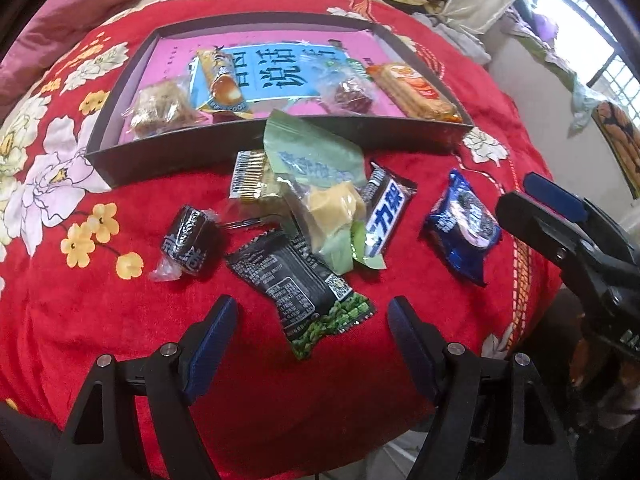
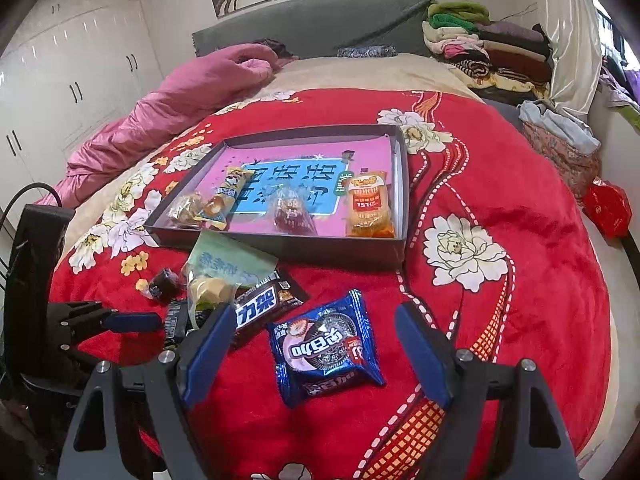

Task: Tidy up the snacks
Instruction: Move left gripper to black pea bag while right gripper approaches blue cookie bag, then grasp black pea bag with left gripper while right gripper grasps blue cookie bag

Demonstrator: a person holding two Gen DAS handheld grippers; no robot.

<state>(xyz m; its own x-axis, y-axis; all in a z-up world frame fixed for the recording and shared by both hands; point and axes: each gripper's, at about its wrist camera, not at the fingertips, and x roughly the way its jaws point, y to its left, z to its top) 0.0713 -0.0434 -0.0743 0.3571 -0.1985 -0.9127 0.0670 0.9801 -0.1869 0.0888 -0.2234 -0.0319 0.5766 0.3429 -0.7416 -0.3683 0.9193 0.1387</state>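
Red blanket [image 2: 500, 312] right of blue packet [image 2: 326, 346] lies bare.

Right claw [image 2: 312, 344] open above blue cookie packet [image 2: 326, 350], snack tray [image 2: 280, 246] beyond

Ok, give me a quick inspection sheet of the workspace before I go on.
Surface: red floral blanket on a bed.
Job's things: shallow box holding four snacks; blue cookie pack, black bar, green bag, black packet, dark candy, and gold-edged pack loose in front.
Clutter: nothing seen.
Grippers: left gripper open over the black packet; right gripper open over the cookie pack.
Cables: black cable at left.
Surroundings: pink quilt, folded clothes, wardrobe.
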